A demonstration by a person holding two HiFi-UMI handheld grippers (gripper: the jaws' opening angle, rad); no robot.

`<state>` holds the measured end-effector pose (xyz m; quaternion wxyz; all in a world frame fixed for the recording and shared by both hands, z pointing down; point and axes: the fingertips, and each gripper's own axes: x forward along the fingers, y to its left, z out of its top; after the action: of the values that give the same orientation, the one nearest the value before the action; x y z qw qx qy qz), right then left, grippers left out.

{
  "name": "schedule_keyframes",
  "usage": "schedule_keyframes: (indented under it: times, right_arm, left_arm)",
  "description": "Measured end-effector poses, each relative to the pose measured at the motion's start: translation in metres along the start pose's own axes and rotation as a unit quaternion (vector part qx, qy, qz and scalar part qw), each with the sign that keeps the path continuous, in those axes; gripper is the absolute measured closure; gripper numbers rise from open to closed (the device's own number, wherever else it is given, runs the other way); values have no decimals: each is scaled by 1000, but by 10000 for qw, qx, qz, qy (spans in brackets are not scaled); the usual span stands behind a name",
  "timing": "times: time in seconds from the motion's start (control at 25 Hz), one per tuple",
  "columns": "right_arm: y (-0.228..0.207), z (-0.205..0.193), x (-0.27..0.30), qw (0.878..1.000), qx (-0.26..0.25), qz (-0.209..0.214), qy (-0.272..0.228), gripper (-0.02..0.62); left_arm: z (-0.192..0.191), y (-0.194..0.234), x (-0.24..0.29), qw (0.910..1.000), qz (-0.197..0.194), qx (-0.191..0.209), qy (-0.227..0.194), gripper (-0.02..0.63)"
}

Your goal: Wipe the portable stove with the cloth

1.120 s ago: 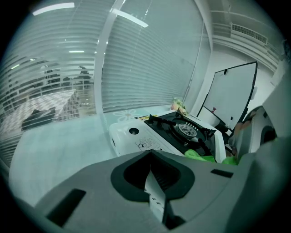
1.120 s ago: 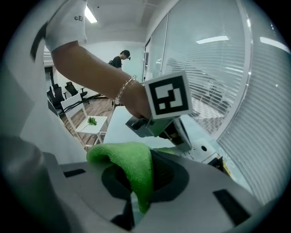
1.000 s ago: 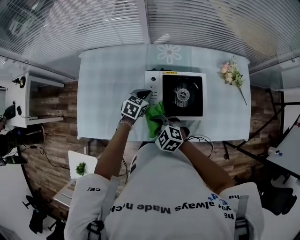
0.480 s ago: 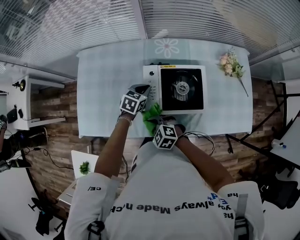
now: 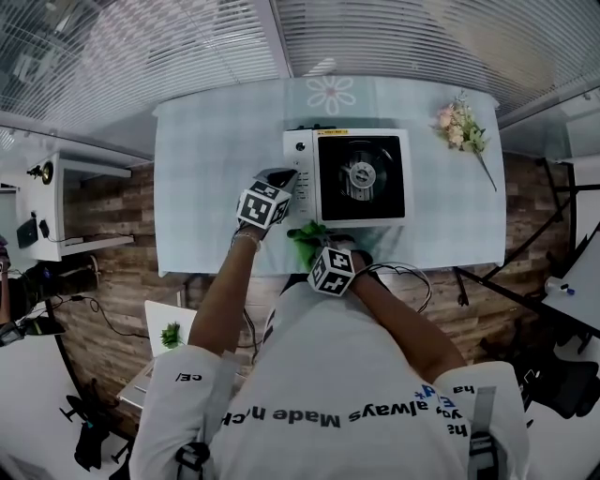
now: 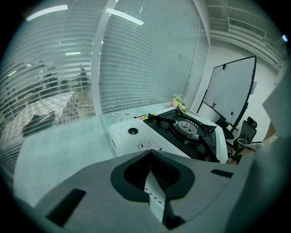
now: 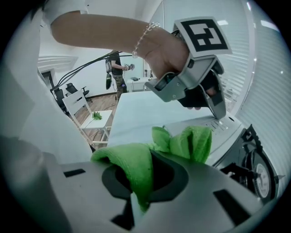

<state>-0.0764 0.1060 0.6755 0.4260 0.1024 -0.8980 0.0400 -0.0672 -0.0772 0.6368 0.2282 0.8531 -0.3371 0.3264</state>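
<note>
Green cloth (pinched in the right gripper) now nearer the person, off the stove front edge.

The room is bright and evenly lit. Daylight comes through the white blinds behind the table. 2 ceiling lights burn out to white streaks in the left gripper view. The table surface looks pale and a little washed out, and shadows on it are soft and weak. All 3 views bend strongly at the edges, and the 2 gripper views have a black round border. The grey bodies of the left gripper and the right gripper are blurred because they are so near. The stove is fairly sharp, and the green cloth is slightly soft.
</note>
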Motion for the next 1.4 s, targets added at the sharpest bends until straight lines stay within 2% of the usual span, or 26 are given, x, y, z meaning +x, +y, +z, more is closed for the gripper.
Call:
schedule_keyframes:
  times: [0.32, 0.96, 1.4]
  right_arm:
    - [-8, -20, -17, 9998, 108, -95, 104, 569]
    - [-37, -97, -76, 9949, 704, -554, 457, 569]
    - [-58, -156, -120, 9869, 1130, -899, 726, 569]
  left_arm:
    - [-1, 0, 0, 9998, 19, 155, 105, 594]
    - [-2, 0, 0, 9991, 93, 321, 265, 594]
    - [-2, -1, 1, 9988, 112, 306, 360, 594]
